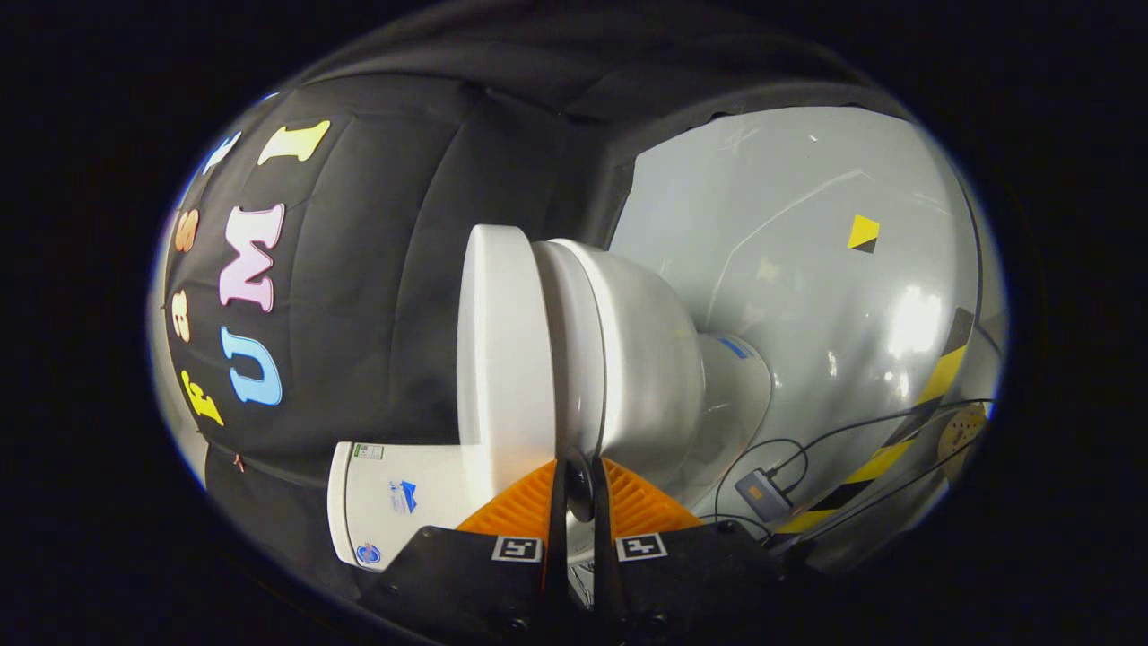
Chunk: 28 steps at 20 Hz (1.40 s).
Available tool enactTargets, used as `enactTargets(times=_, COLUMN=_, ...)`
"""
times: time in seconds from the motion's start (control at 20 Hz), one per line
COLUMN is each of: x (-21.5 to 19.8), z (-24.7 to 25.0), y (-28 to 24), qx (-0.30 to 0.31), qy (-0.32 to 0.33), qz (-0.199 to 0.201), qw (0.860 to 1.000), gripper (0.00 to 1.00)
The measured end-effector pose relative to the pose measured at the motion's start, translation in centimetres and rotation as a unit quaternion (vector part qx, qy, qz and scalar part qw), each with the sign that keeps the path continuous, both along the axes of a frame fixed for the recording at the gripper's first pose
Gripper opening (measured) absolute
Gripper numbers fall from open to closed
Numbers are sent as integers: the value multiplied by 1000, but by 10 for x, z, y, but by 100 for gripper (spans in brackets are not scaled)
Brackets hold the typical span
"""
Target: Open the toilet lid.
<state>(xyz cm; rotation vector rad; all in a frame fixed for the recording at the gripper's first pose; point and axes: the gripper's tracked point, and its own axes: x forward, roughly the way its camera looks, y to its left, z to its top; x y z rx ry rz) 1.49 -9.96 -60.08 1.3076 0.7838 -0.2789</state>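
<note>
1. The toilet (628, 359) is seen turned on its side, because the tongs are held rolled over.
2. The lid (502, 359) is seen from its edge, like a thick white disc.
3. The lid is shut and is laid flat on the seat (560, 350).
4. The top of the lid is turned toward the black cloth wall (377, 269).
5. The long side of the lid is seen running from the tank (395, 502) away past the tongs.
6. The bowl (655, 359) is found on the other side of the lid, with its foot set on the grey floor (807, 224).
7. The tongs (577, 471) are held right at the line where the lid and seat meet, near the tank.
8. The two fingers (516, 511) are brought close, with just a thin gap left between them.
9. It cannot be told if anything is pinched in that gap.
10. A small box (762, 493) with cables is seen on the floor beside the foot.
11. A yellow and black stripe (933, 395) is stuck on the floor beyond the box.
</note>
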Motion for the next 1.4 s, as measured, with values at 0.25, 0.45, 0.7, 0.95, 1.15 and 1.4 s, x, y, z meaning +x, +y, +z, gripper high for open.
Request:
enactTargets(times=0.25, x=1, z=10, y=-5, qx=-14, qy=-1, qz=8, qw=1000, gripper=4)
enactTargets(times=0.45, x=1, z=21, y=4, qx=-49, qy=-3, qz=42, qw=998, gripper=5)
enactTargets(times=0.7, x=8, z=55, y=10, qx=-88, qy=-19, qz=70, qw=993, gripper=5)
enactTargets(times=0.95, x=16, z=107, y=24, qx=-139, qy=-42, qz=94, qw=985, gripper=5)
enactTargets(times=1.15, x=25, z=152, y=49, qx=-188, qy=-70, qz=133, qw=971, gripper=5)
enactTargets(times=1.4, x=31, z=192, y=75, qx=-251, qy=-80, qz=167, qw=950, gripper=5)
